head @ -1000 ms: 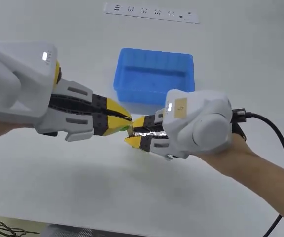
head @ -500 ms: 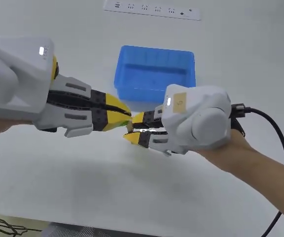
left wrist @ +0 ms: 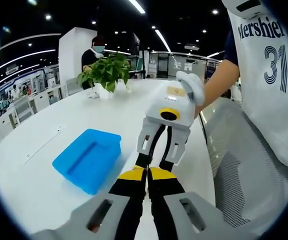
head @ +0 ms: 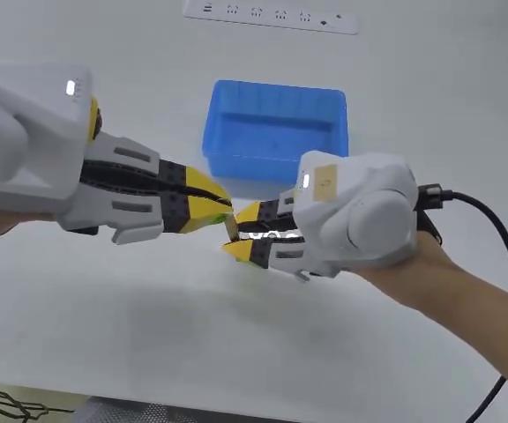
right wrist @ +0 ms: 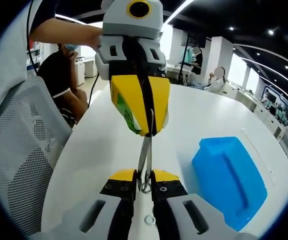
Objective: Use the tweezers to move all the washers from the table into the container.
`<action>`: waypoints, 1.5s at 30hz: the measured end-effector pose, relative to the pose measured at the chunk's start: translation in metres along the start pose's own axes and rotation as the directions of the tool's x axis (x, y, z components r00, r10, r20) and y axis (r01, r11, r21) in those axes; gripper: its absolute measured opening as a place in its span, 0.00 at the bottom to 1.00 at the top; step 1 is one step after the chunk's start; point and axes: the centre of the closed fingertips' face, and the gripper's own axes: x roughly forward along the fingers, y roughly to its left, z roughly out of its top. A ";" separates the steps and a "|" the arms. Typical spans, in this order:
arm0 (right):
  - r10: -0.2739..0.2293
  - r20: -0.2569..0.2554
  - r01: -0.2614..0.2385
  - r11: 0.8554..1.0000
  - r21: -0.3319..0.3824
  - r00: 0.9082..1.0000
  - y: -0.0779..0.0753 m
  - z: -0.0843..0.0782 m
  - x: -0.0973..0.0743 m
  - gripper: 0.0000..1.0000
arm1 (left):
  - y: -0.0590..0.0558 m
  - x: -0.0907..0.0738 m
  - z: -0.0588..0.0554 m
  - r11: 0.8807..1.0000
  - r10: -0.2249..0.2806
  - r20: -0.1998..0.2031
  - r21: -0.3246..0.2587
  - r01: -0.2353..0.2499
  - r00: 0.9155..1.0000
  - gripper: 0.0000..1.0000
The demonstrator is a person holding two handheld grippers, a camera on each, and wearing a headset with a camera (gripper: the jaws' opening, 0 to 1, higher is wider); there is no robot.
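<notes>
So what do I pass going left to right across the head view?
Left tool → right tool → cable. The tweezers and box overlap the tools, so I skip them.

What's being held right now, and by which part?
The tweezers, held at both ends. The left gripper is shut on one end. The right gripper appears closed on the other, which sits between its jaws.

Far end of tweezers disappearing inside left hand-held gripper. Right hand-held gripper covering container near corner; head view edge cutting left hand-held gripper.
</notes>
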 end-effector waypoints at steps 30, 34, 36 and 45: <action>0.008 0.022 -0.007 1.000 -0.002 1.000 0.003 0.002 -0.003 0.12 | -0.003 0.003 0.003 1.000 -0.022 0.001 0.000 0.022 1.000 0.06; 0.006 0.019 -0.006 1.000 -0.003 1.000 0.004 0.001 -0.004 0.11 | -0.002 0.002 0.003 1.000 -0.026 -0.003 0.003 0.026 1.000 0.06; 0.000 0.019 0.000 1.000 -0.009 1.000 0.004 0.001 -0.005 0.11 | -0.004 0.003 0.005 1.000 -0.027 -0.001 0.003 0.027 1.000 0.06; -0.046 0.014 0.047 0.998 -0.035 0.999 0.002 0.002 -0.010 0.10 | -0.005 0.003 0.008 0.999 -0.045 0.004 0.017 0.045 0.999 0.06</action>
